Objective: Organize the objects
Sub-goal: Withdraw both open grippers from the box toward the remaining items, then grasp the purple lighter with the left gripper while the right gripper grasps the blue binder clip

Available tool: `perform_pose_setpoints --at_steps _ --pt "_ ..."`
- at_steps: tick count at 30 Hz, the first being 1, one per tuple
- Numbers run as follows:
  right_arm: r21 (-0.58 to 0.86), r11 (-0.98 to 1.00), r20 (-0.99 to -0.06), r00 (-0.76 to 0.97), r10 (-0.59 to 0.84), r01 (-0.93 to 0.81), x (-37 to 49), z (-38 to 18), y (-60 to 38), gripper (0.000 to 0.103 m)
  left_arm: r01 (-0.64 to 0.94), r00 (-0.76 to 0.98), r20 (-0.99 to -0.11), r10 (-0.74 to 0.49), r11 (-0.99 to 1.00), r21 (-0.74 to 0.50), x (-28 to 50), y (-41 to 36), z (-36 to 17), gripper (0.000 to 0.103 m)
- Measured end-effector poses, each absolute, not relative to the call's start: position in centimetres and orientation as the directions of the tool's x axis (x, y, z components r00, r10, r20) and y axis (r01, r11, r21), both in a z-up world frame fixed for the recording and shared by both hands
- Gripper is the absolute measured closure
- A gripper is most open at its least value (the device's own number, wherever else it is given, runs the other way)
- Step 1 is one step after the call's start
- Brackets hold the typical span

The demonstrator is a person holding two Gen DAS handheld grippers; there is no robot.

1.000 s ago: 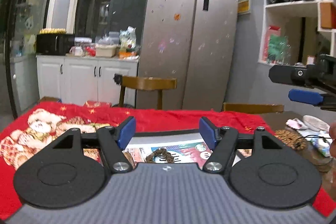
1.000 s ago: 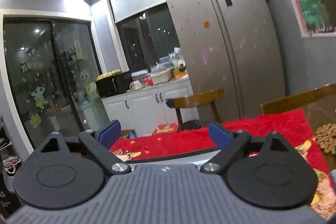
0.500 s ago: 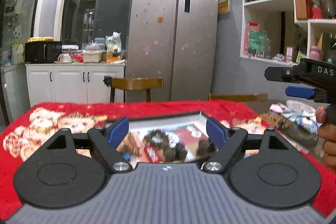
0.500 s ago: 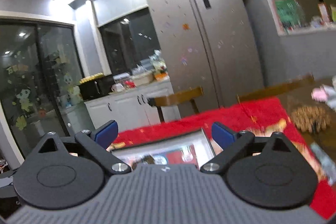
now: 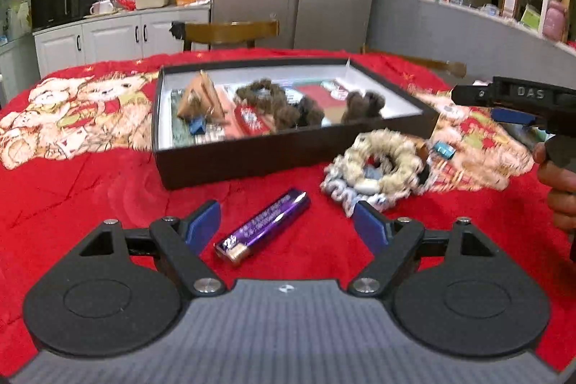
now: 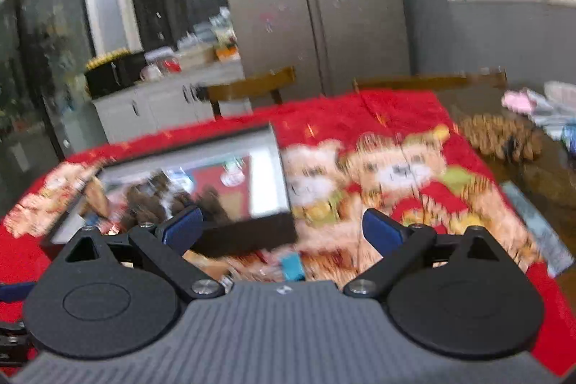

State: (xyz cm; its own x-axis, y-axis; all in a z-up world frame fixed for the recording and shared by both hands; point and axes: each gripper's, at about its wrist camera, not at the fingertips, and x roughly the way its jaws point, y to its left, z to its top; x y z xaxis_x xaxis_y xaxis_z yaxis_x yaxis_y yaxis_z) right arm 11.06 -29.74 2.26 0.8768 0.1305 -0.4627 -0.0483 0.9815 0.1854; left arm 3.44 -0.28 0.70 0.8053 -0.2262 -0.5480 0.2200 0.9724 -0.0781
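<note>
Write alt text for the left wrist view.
The open left gripper hovers above a purple lighter lying on a red blanket. Beyond sit a cream scrunchie and a black box of small items; the right gripper enters at right.

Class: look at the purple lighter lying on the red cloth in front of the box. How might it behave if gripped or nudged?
The purple lighter looks rigid, so it should not flex. Its glossy shell may slip between pads. Lying flat on the soft red cloth, it would probably slide, not roll.

Both the left tongs [image 5: 288, 225] and right tongs [image 6: 282, 227] tilt downward, jaws spread wide, gripping nothing.
</note>
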Motion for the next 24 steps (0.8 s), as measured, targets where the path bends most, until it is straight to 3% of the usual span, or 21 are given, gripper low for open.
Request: perform_pose_setpoints --at_steps 5,16,19,24 --pt "0.174 0.981 -0.542 0.824 0.165 -0.083 12.3 0.3 -29.2 0.006 0.200 0.790 -0.573 -0.220 0.975 -0.099 3.7 -0.4 0.1 0.019" --pt "0.154 0.984 -0.579 0.799 0.160 -0.085 13.0 -1.3 -28.9 0.009 0.199 0.770 -0.614 -0.174 0.980 -0.028 5.1 -1.4 -0.7 0.020" --pt "0.089 0.990 -0.570 0.810 0.140 -0.109 12.8 -1.2 -28.3 0.009 0.207 0.778 -0.608 -0.154 0.978 0.018 4.8 -1.9 -0.7 0.033" --pt "-0.050 0.985 -0.545 0.831 0.109 -0.163 12.3 -0.9 -27.3 0.009 0.228 0.788 -0.589 -0.177 0.973 0.013 4.3 -1.7 -0.6 0.072"
